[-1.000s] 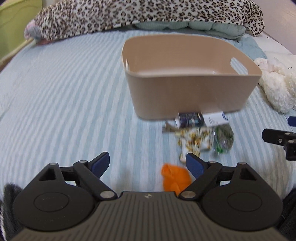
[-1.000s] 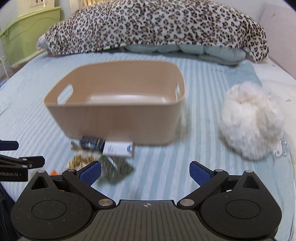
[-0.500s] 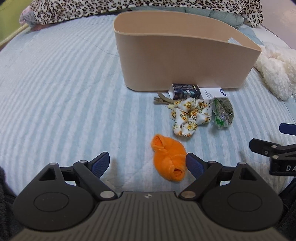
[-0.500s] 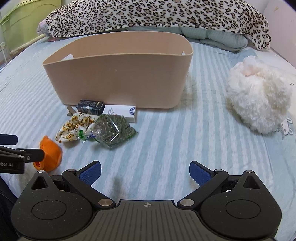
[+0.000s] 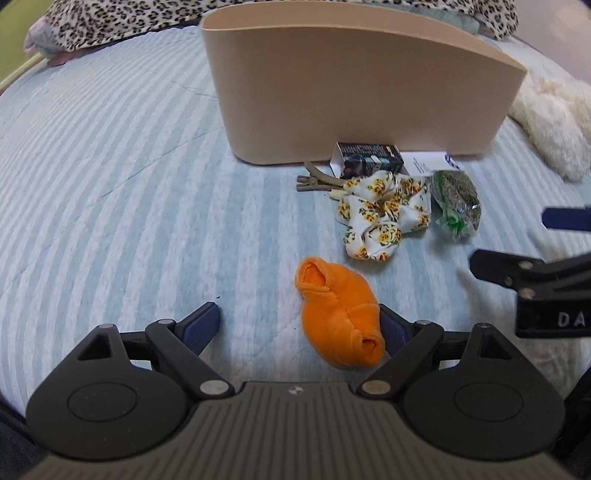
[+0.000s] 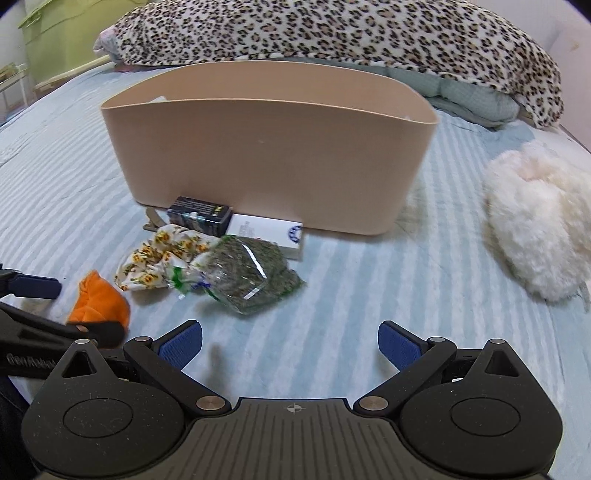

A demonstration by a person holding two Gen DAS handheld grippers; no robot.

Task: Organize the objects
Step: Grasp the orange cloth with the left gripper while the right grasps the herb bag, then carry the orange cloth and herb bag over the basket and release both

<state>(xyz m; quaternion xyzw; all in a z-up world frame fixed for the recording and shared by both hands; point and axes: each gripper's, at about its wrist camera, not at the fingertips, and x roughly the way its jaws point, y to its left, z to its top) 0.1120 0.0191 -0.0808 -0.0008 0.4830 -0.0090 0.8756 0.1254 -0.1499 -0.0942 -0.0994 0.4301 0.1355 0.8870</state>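
Note:
A beige bin (image 5: pixel 354 85) (image 6: pixel 266 155) stands on the striped bed. In front of it lie a dark small box (image 5: pixel 369 160) (image 6: pixel 199 216), a white box (image 6: pixel 269 232), a hair clip (image 5: pixel 317 181), a floral scrunchie (image 5: pixel 384 214) (image 6: pixel 162 254), a clear bag of green herbs (image 5: pixel 458 199) (image 6: pixel 251 273) and an orange rolled sock (image 5: pixel 340 314) (image 6: pixel 99 299). My left gripper (image 5: pixel 299 326) is open, low over the bed, with the sock between its fingers near the right one. My right gripper (image 6: pixel 290 341) is open and empty, just short of the herb bag.
A fluffy white plush (image 6: pixel 539 221) (image 5: pixel 554 122) lies right of the bin. A leopard-print blanket (image 6: pixel 332 33) lies across the far side of the bed. A green container (image 6: pixel 55 40) stands at the far left beyond the bed edge.
Both grippers have dropped lower and moved forward toward the items. The orange sock now lies between the left gripper's fingers. The herb bag is nearer the right gripper.

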